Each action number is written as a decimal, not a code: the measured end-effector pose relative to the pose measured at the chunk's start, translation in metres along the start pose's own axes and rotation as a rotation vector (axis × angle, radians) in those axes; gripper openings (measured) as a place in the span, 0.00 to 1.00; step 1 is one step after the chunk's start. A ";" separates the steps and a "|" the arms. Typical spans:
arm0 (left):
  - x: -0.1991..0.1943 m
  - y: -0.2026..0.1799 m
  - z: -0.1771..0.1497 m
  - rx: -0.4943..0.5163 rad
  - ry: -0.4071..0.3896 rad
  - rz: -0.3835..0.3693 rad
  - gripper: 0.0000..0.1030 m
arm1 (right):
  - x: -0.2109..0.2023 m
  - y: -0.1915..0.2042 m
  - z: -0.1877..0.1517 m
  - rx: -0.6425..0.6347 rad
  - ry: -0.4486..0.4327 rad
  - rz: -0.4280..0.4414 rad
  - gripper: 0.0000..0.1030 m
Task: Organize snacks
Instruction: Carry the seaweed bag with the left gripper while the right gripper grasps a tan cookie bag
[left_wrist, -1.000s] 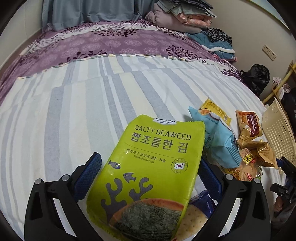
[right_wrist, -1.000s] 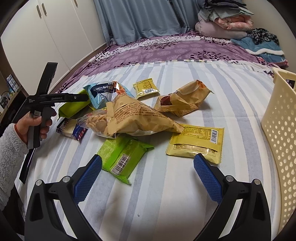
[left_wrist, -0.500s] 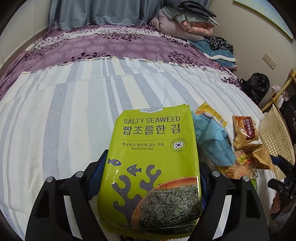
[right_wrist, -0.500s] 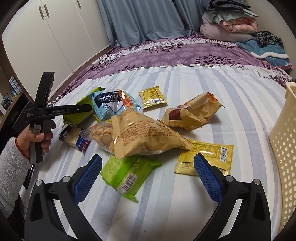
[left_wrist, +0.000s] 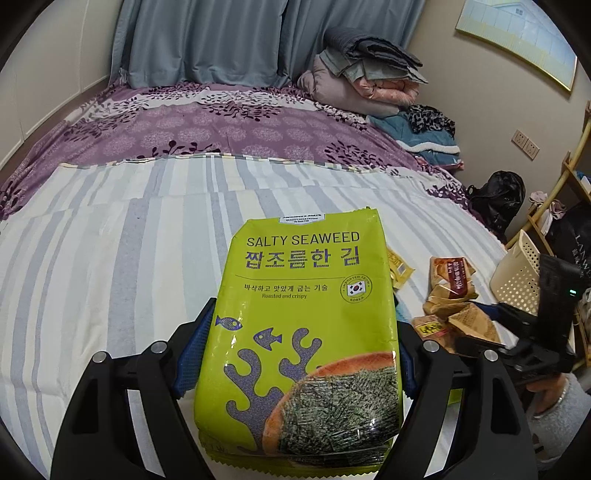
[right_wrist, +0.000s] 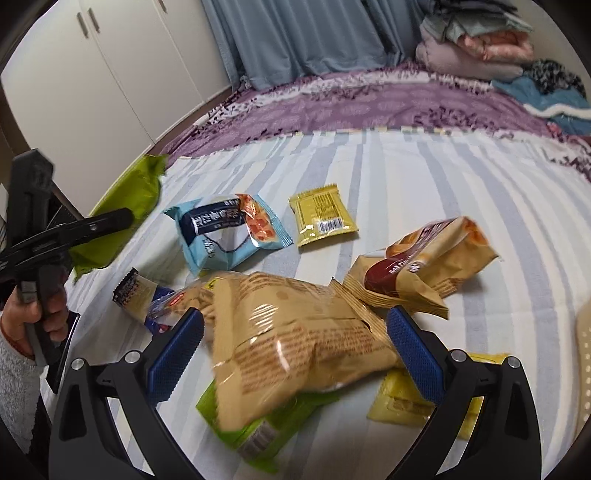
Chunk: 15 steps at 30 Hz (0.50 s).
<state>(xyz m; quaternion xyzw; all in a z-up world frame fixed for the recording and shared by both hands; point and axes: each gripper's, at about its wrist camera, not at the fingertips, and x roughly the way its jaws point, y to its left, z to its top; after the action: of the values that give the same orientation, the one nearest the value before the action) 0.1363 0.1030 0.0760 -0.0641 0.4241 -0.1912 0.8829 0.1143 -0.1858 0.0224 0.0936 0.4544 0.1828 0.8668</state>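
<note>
My left gripper (left_wrist: 299, 350) is shut on a lime green salty seaweed pack (left_wrist: 303, 314). Blue pads press both of its long edges and hold it clear of the striped bedsheet (left_wrist: 110, 277). In the right wrist view the same pack (right_wrist: 122, 206) hangs at the far left in the hand-held tool. My right gripper (right_wrist: 295, 343) is open, with a big tan snack bag (right_wrist: 295, 325) lying between its fingers. Neither pad visibly squeezes the bag. Around it lie a light blue pack (right_wrist: 229, 229), a small yellow pack (right_wrist: 323, 216) and a brown and red bag (right_wrist: 424, 266).
A green pack (right_wrist: 251, 424) and a flat yellow pack (right_wrist: 402, 402) lie partly under the tan bag. A cracker pack (right_wrist: 136, 295) sits to its left. A cream perforated basket (left_wrist: 517, 273) stands at the bed's right edge. Folded bedding (left_wrist: 365, 85) is piled at the far corner.
The left gripper closed on the seaweed pack and raised it off the bed. The right gripper moved forward, from the green and yellow packs to straddle the tan bag.
</note>
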 end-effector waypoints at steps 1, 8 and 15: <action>-0.003 -0.002 -0.001 0.002 -0.004 -0.005 0.79 | 0.003 -0.003 0.000 0.017 0.008 0.020 0.95; -0.013 -0.012 -0.006 0.011 -0.014 -0.022 0.79 | 0.007 -0.011 -0.001 0.077 0.025 0.118 0.78; -0.021 -0.023 -0.009 0.013 -0.025 -0.037 0.79 | -0.010 -0.007 -0.010 0.073 -0.005 0.141 0.62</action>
<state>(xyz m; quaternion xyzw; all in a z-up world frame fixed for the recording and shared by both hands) 0.1106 0.0908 0.0920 -0.0685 0.4104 -0.2094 0.8849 0.1019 -0.1962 0.0220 0.1575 0.4508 0.2264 0.8490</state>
